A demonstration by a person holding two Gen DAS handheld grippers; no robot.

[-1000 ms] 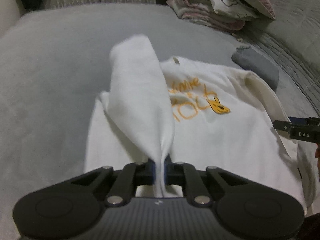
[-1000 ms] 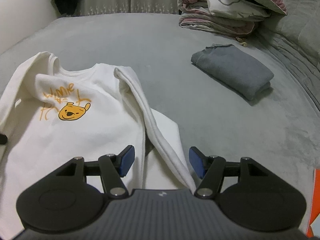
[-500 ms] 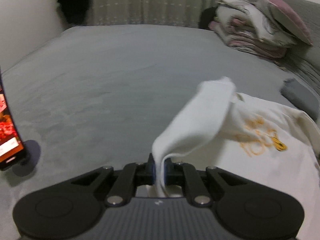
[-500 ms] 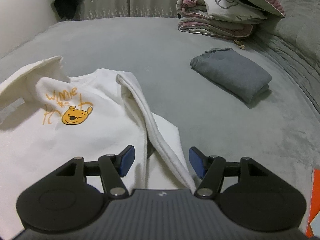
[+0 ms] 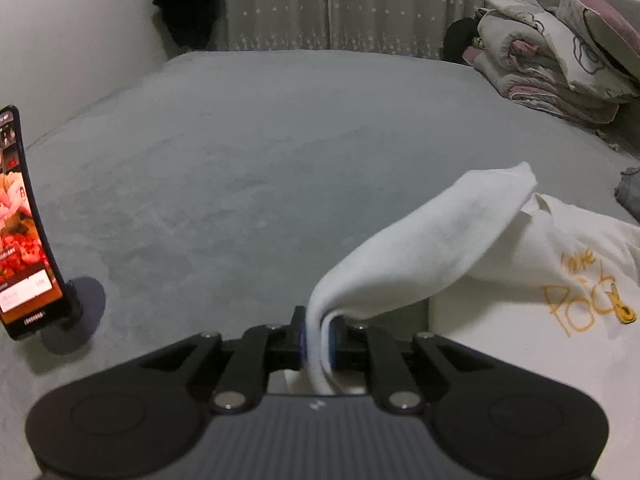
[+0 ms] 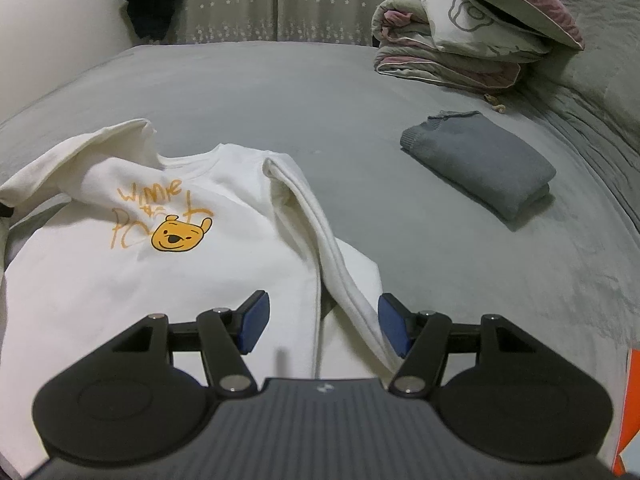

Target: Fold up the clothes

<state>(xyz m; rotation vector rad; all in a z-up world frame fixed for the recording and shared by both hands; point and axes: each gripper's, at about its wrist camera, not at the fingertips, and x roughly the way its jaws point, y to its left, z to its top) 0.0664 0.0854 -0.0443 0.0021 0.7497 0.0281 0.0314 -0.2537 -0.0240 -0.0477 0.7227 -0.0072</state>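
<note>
Left tongs [image 5: 318, 340] pinch the sleeve [image 5: 424, 248] of the white sweatshirt [image 6: 160, 264], pads easing apart with the cloth between them; sleeve lifted at lower centre of frame. Right tongs [image 6: 320, 322] spread wide, hovering over the other sleeve [image 6: 320, 240] at lower centre, nothing pinched. Sweatshirt lies flat on the grey bed [image 6: 320, 100], folded grey garment [image 6: 480, 168] at right, phone [image 5: 24, 232] propped at left edge.

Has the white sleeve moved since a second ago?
Yes. In the right wrist view the sleeve swung left off the bear print, toward the picture's left edge.
</note>
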